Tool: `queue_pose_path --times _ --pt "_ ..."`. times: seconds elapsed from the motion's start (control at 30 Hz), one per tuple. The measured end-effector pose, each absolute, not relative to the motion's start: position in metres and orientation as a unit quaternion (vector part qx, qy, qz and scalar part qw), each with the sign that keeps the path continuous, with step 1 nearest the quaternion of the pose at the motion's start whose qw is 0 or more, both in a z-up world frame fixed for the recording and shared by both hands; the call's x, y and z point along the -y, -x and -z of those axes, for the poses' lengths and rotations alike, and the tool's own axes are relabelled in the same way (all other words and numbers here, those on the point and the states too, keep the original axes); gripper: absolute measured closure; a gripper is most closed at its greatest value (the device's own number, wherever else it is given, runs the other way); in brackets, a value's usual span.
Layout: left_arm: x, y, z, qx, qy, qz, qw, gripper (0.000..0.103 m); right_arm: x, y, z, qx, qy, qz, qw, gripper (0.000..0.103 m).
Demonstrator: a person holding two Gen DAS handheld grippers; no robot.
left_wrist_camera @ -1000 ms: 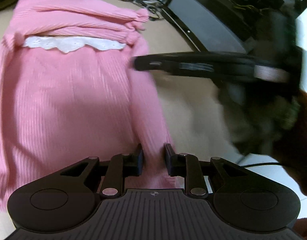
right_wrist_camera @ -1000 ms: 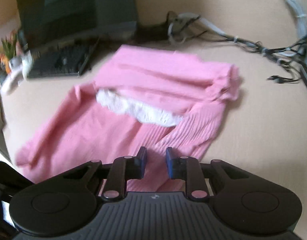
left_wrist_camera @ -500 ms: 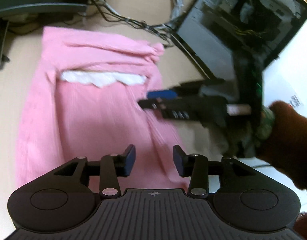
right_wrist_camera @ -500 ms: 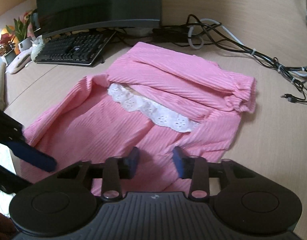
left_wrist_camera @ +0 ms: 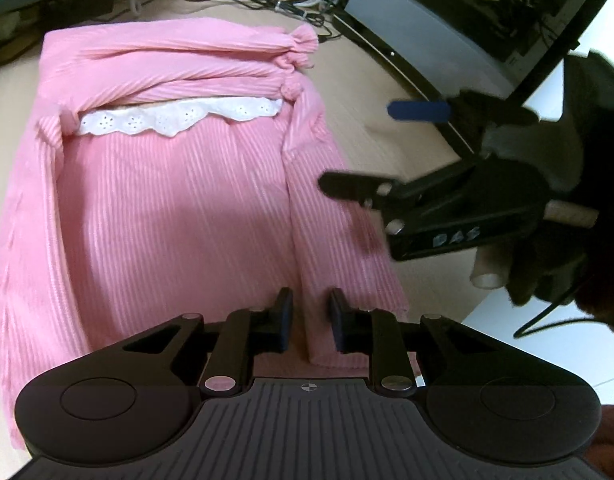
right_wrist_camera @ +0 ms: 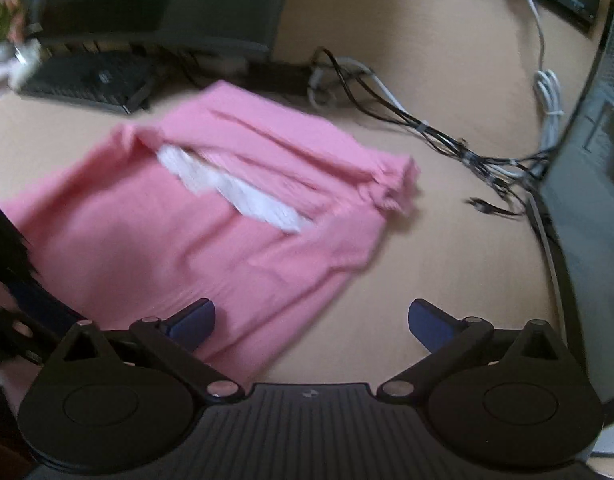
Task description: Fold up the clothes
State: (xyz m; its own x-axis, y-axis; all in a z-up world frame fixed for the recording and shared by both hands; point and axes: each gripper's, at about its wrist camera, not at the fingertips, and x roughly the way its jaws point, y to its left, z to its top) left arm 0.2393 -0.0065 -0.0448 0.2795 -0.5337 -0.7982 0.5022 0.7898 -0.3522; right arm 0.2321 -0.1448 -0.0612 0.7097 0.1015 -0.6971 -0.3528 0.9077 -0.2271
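Observation:
A pink ribbed garment [left_wrist_camera: 167, 220] with a white lace trim [left_wrist_camera: 179, 118] lies partly folded on the wooden table, its sleeves laid across the top. My left gripper [left_wrist_camera: 309, 320] is at the near hem, its jaws closing on a raised fold of the pink fabric that fills the narrow gap. In the left wrist view my right gripper [left_wrist_camera: 383, 148] hovers just off the garment's right edge. Its jaws are opening wide and hold nothing. In the blurred right wrist view the garment [right_wrist_camera: 187, 240] reaches under the left finger of the right gripper [right_wrist_camera: 311, 320].
A bundle of cables [right_wrist_camera: 427, 128] runs behind the garment toward a dark computer case [right_wrist_camera: 587, 160] on the right. A keyboard [right_wrist_camera: 87, 80] and a monitor [right_wrist_camera: 167, 0] stand at the back left. Bare wooden tabletop [right_wrist_camera: 447, 260] lies right of the garment.
My right gripper's jaws went from nearly shut to wide apart, and it swung right of the garment. My left jaws spread half a second ago and have narrowed again on the hem fold.

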Motion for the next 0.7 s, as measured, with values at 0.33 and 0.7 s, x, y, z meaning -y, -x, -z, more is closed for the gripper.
queue_pose_path --times 0.33,0.7 --pt "-0.015 -0.248 0.017 -0.489 0.055 0.341 0.801 0.058 0.140 -0.240 0.065 -0.383 0.175 -0.119 0.899 0.000" --pt "-0.097 -0.265 0.026 -0.491 0.030 0.198 0.848 0.079 0.142 -0.249 0.067 -0.380 0.177 -0.136 0.898 0.000"
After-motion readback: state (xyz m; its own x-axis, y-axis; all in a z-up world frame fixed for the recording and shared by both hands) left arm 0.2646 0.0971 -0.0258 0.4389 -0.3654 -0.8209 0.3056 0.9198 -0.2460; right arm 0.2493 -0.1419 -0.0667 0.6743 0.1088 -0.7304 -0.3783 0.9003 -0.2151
